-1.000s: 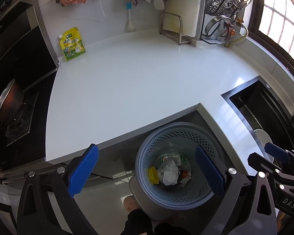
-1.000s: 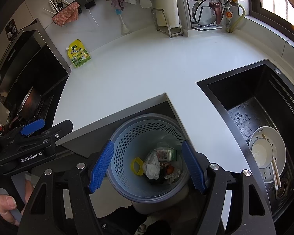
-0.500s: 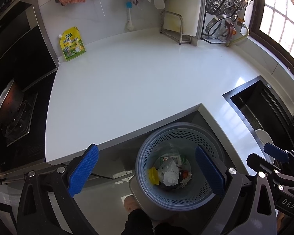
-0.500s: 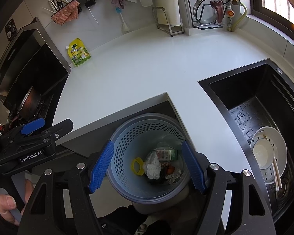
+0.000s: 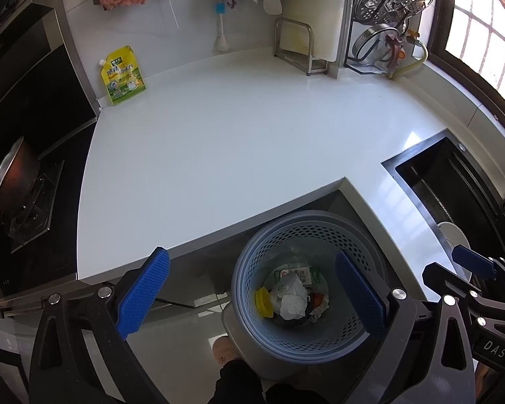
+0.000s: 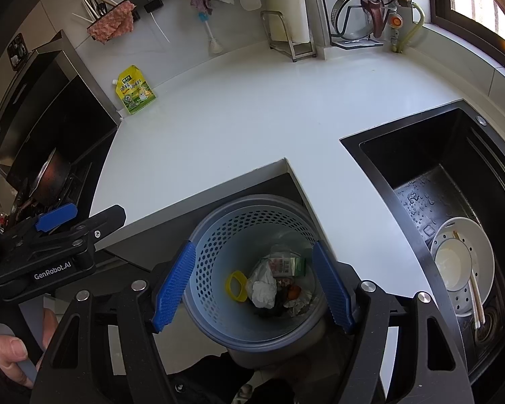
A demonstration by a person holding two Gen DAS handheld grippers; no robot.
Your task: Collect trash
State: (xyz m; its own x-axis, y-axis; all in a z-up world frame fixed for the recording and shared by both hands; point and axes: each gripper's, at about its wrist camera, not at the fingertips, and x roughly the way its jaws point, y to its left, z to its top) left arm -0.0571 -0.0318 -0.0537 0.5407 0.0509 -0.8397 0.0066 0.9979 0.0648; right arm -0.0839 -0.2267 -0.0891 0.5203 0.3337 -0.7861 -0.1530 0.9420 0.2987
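A grey bin with a blue perforated basket liner [image 5: 320, 346] [image 6: 219, 235] stands on the floor under the counter's inner corner. Inside lie crumpled white paper [image 5: 294, 298] [image 6: 262, 288], a yellow ring lid [image 5: 262, 303] [image 6: 237, 286], a green carton [image 5: 299, 273] [image 6: 288, 264] and darker scraps. My left gripper [image 5: 252, 293] hovers above the bin, open wide, with nothing held. My right gripper [image 6: 254, 286] hangs over the bin too, open, its blue pads framing the rim without touching it. A yellow pouch [image 5: 123, 75] [image 6: 136, 94] leans on the back wall of the white counter [image 5: 235, 134].
A black sink [image 6: 370, 148] on the right holds a white bowl [image 6: 461, 262] with chopsticks. A pan [image 5: 13, 175] sits on the stove at the left. A metal dish rack [image 5: 387, 20], a cutting-board stand and hanging utensils line the back wall. A window is at the far right.
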